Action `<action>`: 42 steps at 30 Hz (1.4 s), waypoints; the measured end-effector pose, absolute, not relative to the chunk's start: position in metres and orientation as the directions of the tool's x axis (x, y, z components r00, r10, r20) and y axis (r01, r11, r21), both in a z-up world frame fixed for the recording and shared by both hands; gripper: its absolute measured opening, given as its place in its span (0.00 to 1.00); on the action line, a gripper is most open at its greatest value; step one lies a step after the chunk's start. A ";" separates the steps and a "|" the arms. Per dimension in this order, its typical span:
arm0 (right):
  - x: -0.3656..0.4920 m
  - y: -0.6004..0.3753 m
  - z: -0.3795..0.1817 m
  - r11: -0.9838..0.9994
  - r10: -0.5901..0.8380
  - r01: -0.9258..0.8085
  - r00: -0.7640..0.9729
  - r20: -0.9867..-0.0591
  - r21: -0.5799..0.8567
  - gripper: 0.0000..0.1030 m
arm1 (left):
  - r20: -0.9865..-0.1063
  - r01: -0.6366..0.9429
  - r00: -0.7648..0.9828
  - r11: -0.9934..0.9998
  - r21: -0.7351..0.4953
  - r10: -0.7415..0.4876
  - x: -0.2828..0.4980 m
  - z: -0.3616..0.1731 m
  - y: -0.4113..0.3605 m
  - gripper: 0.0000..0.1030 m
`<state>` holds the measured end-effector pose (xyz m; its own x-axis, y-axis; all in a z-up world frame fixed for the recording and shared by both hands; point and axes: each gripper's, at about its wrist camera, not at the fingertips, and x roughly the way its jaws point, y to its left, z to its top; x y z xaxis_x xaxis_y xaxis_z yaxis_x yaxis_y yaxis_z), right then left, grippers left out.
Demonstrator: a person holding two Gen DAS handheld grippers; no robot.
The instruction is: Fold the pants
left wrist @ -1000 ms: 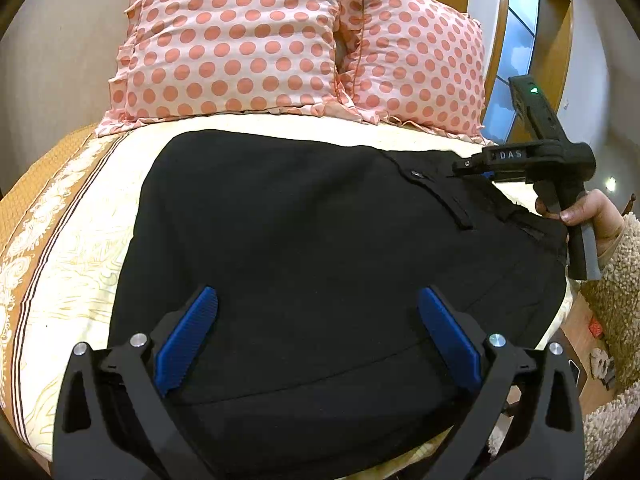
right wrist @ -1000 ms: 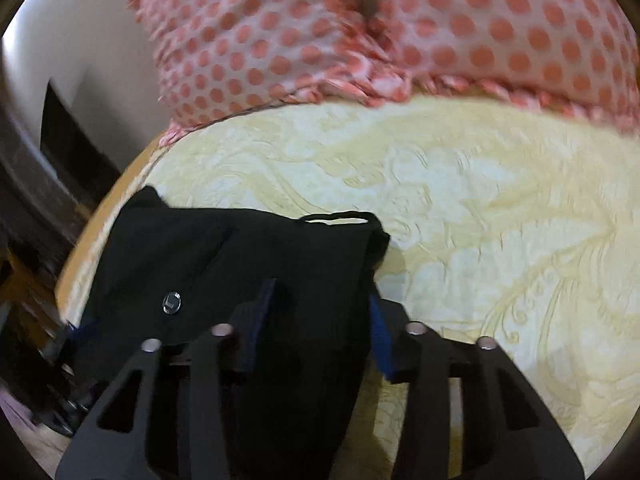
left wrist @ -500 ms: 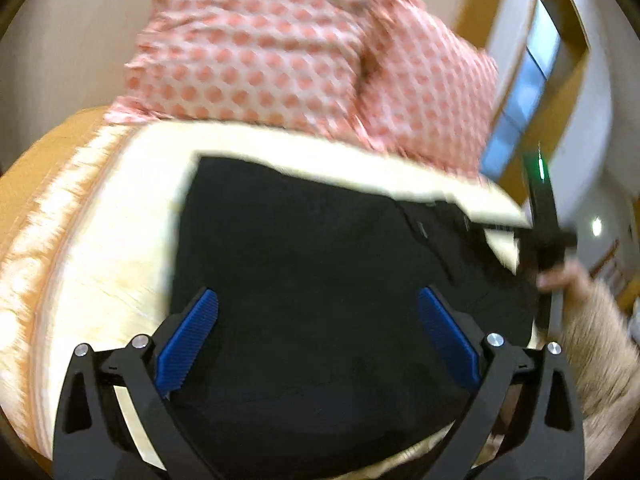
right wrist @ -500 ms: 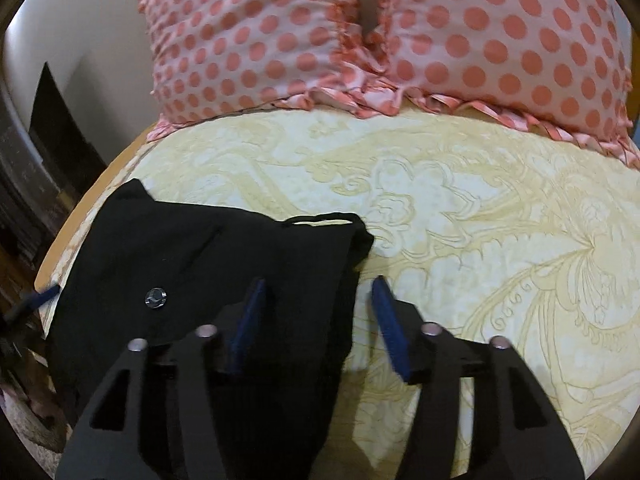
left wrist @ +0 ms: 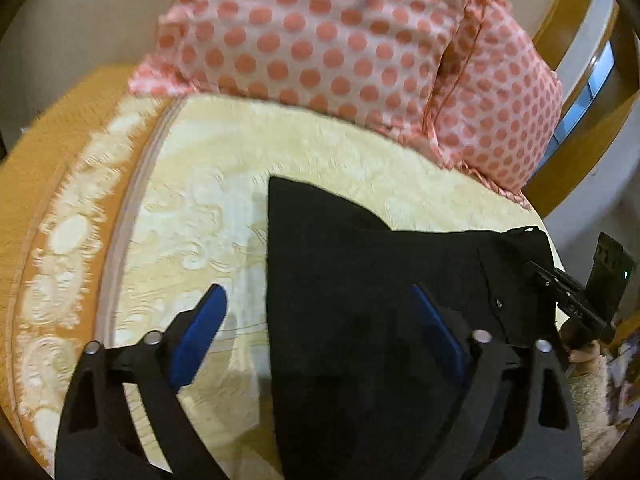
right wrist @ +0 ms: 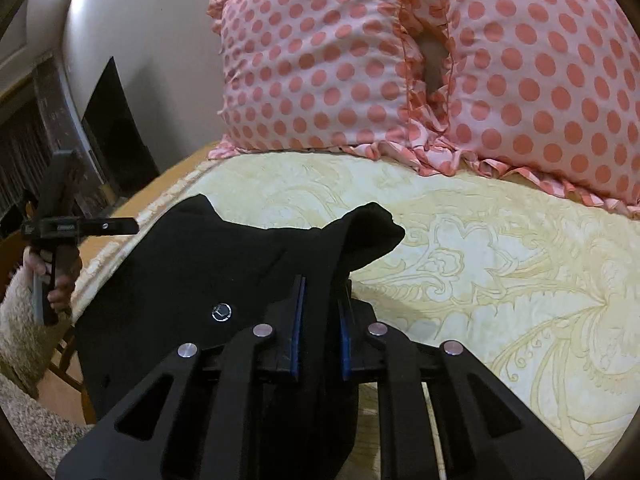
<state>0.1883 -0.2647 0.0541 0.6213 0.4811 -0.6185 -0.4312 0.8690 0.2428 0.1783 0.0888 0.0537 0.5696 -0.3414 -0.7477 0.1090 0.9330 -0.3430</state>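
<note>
My right gripper (right wrist: pixel 320 316) has just been closing and now clamps a raised edge of the black pants (right wrist: pixel 224 264), lifted in a peak at the centre of the right wrist frame. My left gripper (left wrist: pixel 320 332) has just been narrowing but stands wide, pads on either side of the pants' left edge, pressing nothing. The pants lie on the cream bedspread (right wrist: pixel 500 248), in the lower centre and right of the left wrist frame, below the spotted pillows (left wrist: pixel 340 40). Judgement: the garment appears partly folded into a broad panel; at least one further fold and flattening remain
</note>
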 end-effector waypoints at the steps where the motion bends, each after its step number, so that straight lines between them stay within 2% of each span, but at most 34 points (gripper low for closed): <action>1: 0.190 -0.264 0.052 0.873 0.472 -0.426 0.619 -0.628 0.236 0.14 | -0.755 0.109 0.549 0.926 -0.362 -0.360 0.184 0.049 0.089 0.79; 2: 0.191 -0.265 0.050 0.876 0.467 -0.420 0.616 -0.635 0.237 0.14 | -0.762 0.105 0.531 0.921 -0.375 -0.370 0.188 0.046 0.089 0.75; 11: 0.206 -0.279 0.030 0.879 0.475 -0.344 0.565 -0.674 0.331 0.15 | -0.783 0.102 0.462 0.903 -0.418 -0.416 0.209 0.031 0.081 0.60; 14: 0.212 -0.285 0.024 0.877 0.480 -0.299 0.541 -0.691 0.375 0.23 | -0.794 0.088 0.457 0.908 -0.409 -0.402 0.212 0.030 0.080 0.52; 16: 0.215 -0.289 0.020 0.870 0.493 -0.278 0.526 -0.692 0.408 0.25 | -0.800 0.080 0.469 0.920 -0.385 -0.375 0.210 0.031 0.080 0.39; 18: 0.215 -0.292 0.017 0.854 0.518 -0.272 0.520 -0.679 0.444 0.24 | -0.799 0.084 0.487 0.930 -0.358 -0.352 0.206 0.035 0.080 0.16; 19: 0.213 -0.293 0.018 0.849 0.526 -0.281 0.528 -0.666 0.448 0.17 | -0.794 0.090 0.494 0.929 -0.358 -0.354 0.204 0.037 0.080 0.13; 20: 0.210 -0.291 0.021 0.849 0.527 -0.293 0.536 -0.659 0.440 0.15 | -0.785 0.097 0.507 0.929 -0.357 -0.355 0.201 0.041 0.080 0.10; 25: 0.201 -0.289 0.039 0.853 0.519 -0.314 0.583 -0.624 0.416 0.13 | -0.749 0.150 0.593 0.955 -0.256 -0.294 0.188 0.069 0.064 0.08; 33: 0.226 -0.290 0.065 0.885 0.464 -0.301 0.644 -0.608 0.356 0.12 | -0.712 0.163 0.646 0.961 -0.222 -0.274 0.216 0.096 0.051 0.08; 42: 0.294 -0.300 0.093 0.927 0.369 -0.252 0.738 -0.565 0.276 0.12 | -0.663 0.110 0.709 0.966 -0.236 -0.243 0.294 0.109 0.033 0.08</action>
